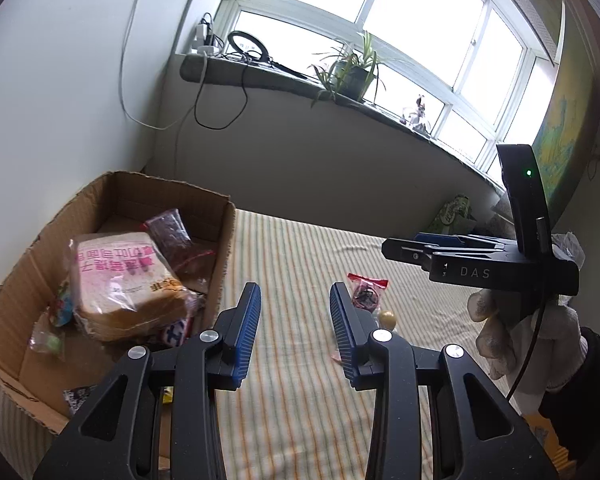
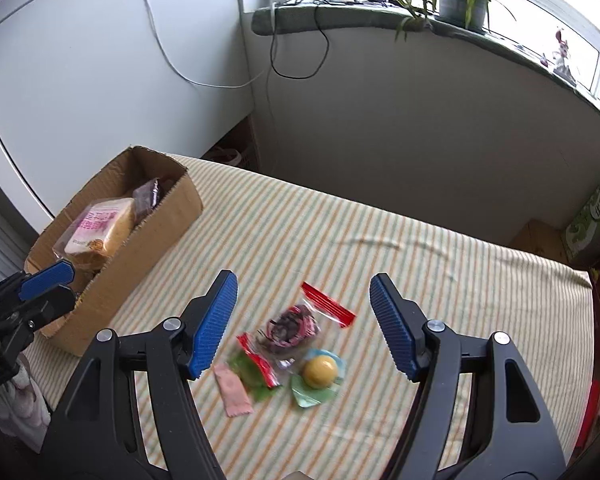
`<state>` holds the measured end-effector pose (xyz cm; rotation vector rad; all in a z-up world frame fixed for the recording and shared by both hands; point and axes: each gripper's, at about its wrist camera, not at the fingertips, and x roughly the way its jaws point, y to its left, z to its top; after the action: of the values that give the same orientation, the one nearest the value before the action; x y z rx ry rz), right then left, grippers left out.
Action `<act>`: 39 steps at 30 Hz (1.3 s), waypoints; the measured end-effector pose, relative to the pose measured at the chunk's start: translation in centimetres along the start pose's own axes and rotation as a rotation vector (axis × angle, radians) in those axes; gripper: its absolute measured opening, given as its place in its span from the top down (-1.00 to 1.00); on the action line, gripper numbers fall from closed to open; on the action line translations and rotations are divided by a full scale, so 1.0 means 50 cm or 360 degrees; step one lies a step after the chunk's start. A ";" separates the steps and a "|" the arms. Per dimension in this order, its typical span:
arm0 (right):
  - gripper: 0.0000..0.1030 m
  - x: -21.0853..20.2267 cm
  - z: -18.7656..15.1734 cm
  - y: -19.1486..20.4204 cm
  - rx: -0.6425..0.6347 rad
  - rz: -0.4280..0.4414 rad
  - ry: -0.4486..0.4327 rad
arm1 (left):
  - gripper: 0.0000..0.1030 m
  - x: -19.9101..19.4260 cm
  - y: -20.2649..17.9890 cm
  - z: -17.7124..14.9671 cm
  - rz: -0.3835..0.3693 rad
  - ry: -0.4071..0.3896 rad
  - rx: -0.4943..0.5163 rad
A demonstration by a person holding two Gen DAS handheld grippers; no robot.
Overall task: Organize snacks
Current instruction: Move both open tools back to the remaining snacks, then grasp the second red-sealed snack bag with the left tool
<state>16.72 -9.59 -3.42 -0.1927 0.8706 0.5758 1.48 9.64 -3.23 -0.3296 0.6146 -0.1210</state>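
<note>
Sitting at the left edge of the striped tabletop (image 2: pixel 380 240), the cardboard box (image 2: pixel 148 240) holds a bread loaf (image 2: pixel 100 228) and other packets. Left tongs (image 1: pixel 294 320) gape empty just beside it. Nearer the front edge, a cluster of wrapped snacks (image 2: pixel 292 352) lies under the wide-open, empty right tongs (image 2: pixel 304 320).

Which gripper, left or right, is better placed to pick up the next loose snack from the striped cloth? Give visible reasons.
Right. The right gripper hangs open directly over the loose snacks, including the yellow ball snack. The left gripper, also open, sits beside the cardboard box.
</note>
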 end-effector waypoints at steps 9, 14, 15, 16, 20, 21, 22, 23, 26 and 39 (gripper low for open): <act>-0.39 -0.004 -0.082 -0.058 0.0005 0.0062 0.0035 | 0.33 0.074 -0.061 0.008 -0.0086 0.0122 0.0006; -0.21 0.013 -0.115 -0.048 -0.0093 0.0109 0.0073 | 0.33 0.127 -0.086 0.012 -0.0107 0.0210 -0.0005; -0.14 0.016 -0.121 -0.043 -0.0126 0.0102 0.0083 | 0.32 0.138 -0.092 0.014 -0.0112 0.0227 -0.0007; 0.02 0.019 -0.127 -0.038 -0.0156 0.0097 0.0089 | 0.24 0.149 -0.097 0.015 -0.0113 0.0243 -0.0007; 0.11 0.032 -0.139 -0.027 -0.0219 0.0121 0.0101 | 0.16 0.195 -0.114 0.015 -0.0124 0.0319 -0.0016; 0.12 0.035 -0.140 -0.026 -0.0219 0.0135 0.0104 | 0.16 0.207 -0.116 0.015 -0.0118 0.0336 -0.0018; 0.14 0.038 -0.140 -0.026 -0.0220 0.0147 0.0107 | 0.16 0.218 -0.118 0.014 -0.0110 0.0352 -0.0018; 0.20 0.042 -0.140 -0.025 -0.0224 0.0150 0.0111 | 0.16 0.230 -0.118 0.013 -0.0101 0.0369 -0.0020; 0.29 0.056 -0.138 -0.024 -0.0231 0.0145 0.0118 | 0.16 0.261 -0.114 0.008 -0.0077 0.0431 -0.0029; 0.32 0.095 -0.128 -0.018 -0.0255 0.0157 0.0144 | 0.16 0.311 -0.124 -0.006 -0.0057 0.0530 0.0006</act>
<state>15.36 -10.94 -11.21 -0.3244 0.9258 0.7340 13.83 0.50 -9.86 -0.3196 0.9379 -0.2141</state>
